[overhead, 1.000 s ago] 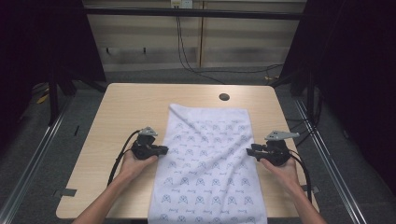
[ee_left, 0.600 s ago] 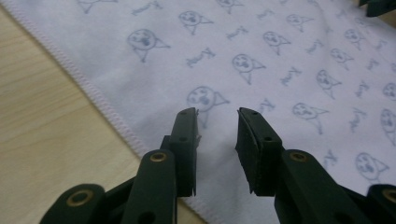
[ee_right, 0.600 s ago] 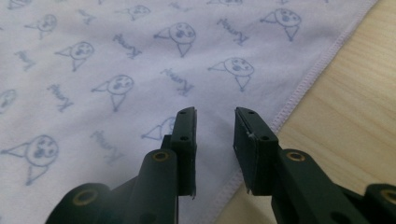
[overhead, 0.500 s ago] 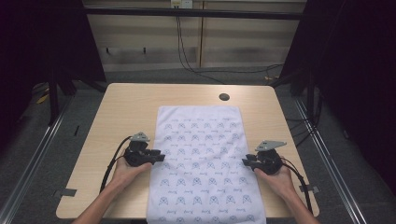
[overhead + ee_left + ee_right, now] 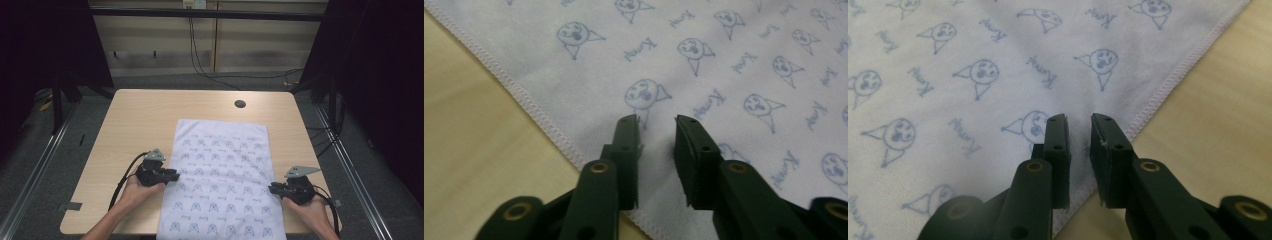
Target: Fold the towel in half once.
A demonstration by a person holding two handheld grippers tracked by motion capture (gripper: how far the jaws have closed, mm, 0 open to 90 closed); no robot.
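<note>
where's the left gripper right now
In the high view the left gripper sits at the left edge of the patterned cloth, near the table's front.

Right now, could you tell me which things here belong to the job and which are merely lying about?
In the job:
- printed cloth
- left gripper, jaws apart over the cloth's edge
- right gripper, likewise

Lying about:
- table with its cable hole
- cables on the floor

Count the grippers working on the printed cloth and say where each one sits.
2. The left black two-finger gripper sits at the left hem of the white blue-printed cloth; the right black two-finger gripper sits at its right hem, nearer the person.
</note>
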